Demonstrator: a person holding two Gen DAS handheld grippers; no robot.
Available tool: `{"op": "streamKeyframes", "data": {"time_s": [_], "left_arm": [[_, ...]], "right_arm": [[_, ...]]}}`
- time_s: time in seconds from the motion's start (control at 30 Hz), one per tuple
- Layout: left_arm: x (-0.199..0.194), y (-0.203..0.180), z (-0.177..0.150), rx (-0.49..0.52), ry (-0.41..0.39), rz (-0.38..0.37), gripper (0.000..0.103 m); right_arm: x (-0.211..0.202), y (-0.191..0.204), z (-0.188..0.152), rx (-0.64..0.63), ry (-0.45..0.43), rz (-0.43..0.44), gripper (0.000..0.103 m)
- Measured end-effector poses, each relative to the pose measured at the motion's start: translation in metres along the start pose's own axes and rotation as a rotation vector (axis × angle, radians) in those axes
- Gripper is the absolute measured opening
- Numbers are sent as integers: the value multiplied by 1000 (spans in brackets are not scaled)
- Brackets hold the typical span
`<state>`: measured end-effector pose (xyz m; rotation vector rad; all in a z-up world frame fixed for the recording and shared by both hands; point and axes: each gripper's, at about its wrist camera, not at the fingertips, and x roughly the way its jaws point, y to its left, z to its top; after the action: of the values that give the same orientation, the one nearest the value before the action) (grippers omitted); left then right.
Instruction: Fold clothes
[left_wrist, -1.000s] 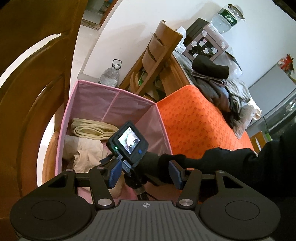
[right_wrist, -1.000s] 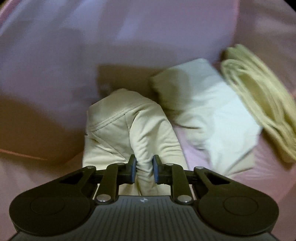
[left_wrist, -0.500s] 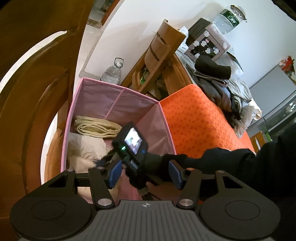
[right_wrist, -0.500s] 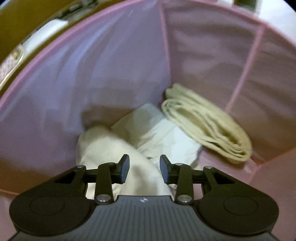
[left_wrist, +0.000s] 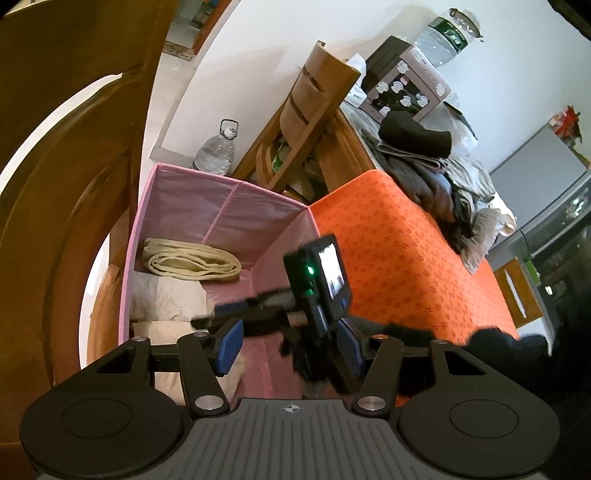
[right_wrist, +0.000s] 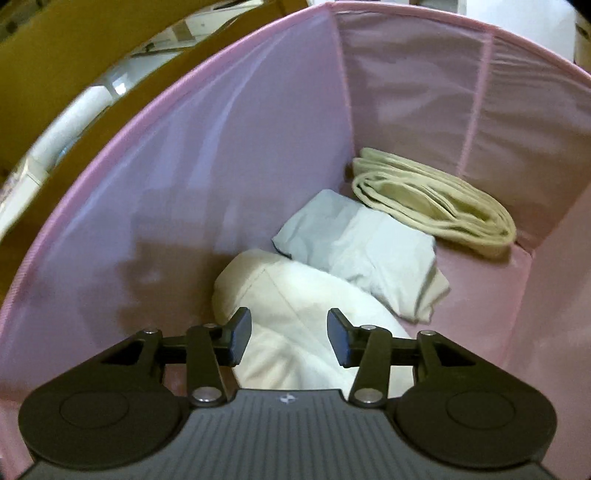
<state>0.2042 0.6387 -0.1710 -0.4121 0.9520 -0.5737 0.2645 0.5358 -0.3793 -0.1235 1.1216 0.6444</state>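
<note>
A pink fabric bin (left_wrist: 229, 199) (right_wrist: 229, 122) holds three folded garments. In the right wrist view a cream folded garment (right_wrist: 295, 306) lies nearest, a pale white one (right_wrist: 365, 243) behind it, and a yellowish folded one (right_wrist: 436, 199) at the far wall. My right gripper (right_wrist: 290, 339) hangs open above the cream garment with nothing between its fingers. The left wrist view shows the same garments (left_wrist: 192, 258) in the bin and the right gripper's body with its lit screen (left_wrist: 321, 273) over the bin's rim. My left gripper (left_wrist: 288, 349) is open and empty, above the bin's near edge.
An orange patterned cushion surface (left_wrist: 399, 258) lies right of the bin, with a heap of dark and grey clothes (left_wrist: 436, 173) at its far end. A wooden chair frame (left_wrist: 74, 155) curves at the left. A water jug (left_wrist: 216, 151) stands on the floor behind the bin.
My right gripper let go of the cream garment, opened, and rose back out of the bin. The left gripper stayed open and nearly still.
</note>
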Motion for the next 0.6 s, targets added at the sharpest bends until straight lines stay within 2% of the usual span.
{"op": "streamKeyframes", "data": {"time_s": [0.1, 0.27, 0.37, 0.6], "left_arm": [[-1, -2, 0, 16, 4, -10, 58], [-1, -5, -4, 45, 23, -21, 58], [-3, -5, -7, 57, 31, -16, 58], [-15, -7, -7, 122, 25, 19, 60]], "right_arm": [[22, 4, 4, -25, 2, -20, 42], [59, 5, 2, -35, 40, -38, 41], [47, 4, 3, -19, 28, -32, 41], [-22, 14, 15, -7, -18, -19, 41]]}}
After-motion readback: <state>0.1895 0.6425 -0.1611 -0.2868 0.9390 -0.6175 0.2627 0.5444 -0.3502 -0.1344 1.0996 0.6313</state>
